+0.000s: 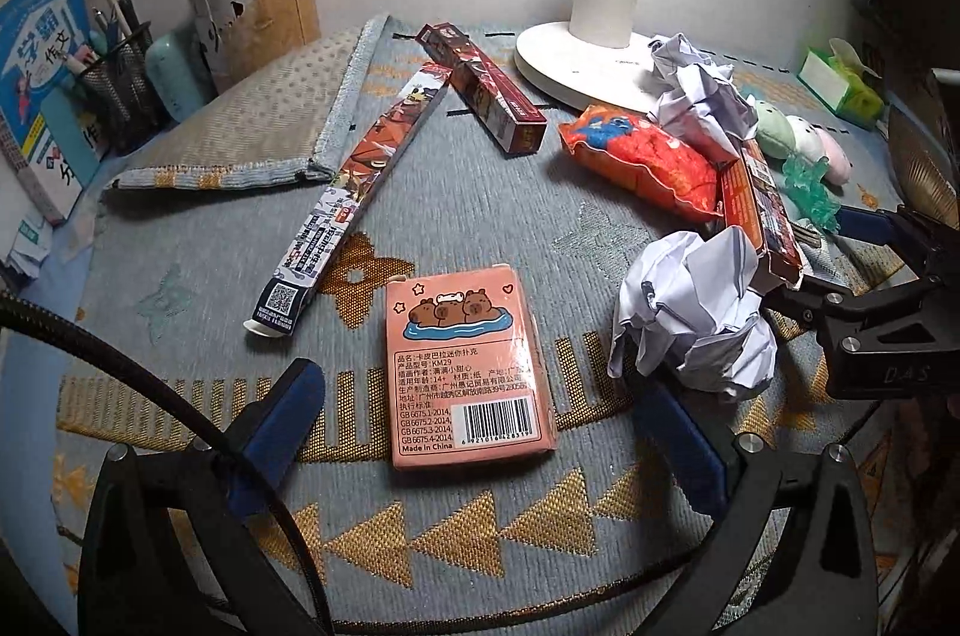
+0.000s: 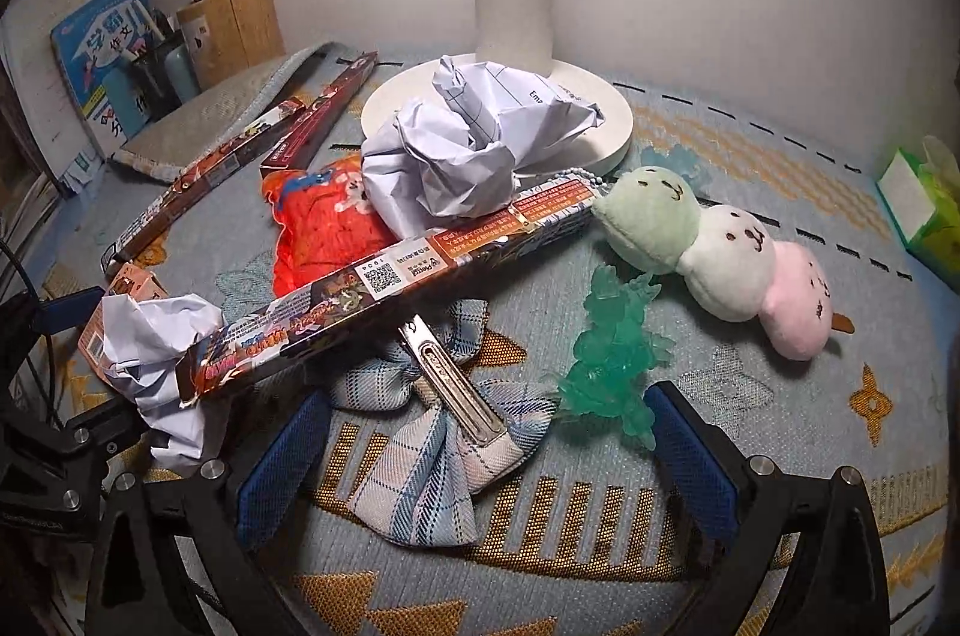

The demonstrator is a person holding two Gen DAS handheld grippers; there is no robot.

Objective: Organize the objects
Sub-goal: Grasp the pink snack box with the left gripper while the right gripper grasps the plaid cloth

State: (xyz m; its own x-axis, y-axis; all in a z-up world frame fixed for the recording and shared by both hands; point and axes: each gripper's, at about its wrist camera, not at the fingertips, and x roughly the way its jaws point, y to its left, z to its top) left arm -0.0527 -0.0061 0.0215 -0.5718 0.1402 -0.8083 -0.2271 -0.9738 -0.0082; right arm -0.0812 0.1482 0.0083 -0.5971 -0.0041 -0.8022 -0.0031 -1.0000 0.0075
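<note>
Sorting this clutter looks barely begun. Both grippers hover with fingers spread wide and holding nothing. The left gripper (image 1: 474,447) straddles the card box (image 1: 471,363), which lies flat on the mat (image 1: 180,312) well in front of the lamp (image 1: 576,54); it looks light and stiff with slick wrap, so pinching its long sides should hold it. The right gripper (image 2: 483,447) is over the bow clip (image 2: 444,411), in front of the lamp (image 2: 498,120) and partly under a long box (image 2: 384,279). Soft cloth will squash, so the metal clip is probably the firmer hold. Paper balls (image 2: 444,156) look weightless and crushable; the green figure (image 2: 612,360) beside the bow seems spiky and fragile.
</note>
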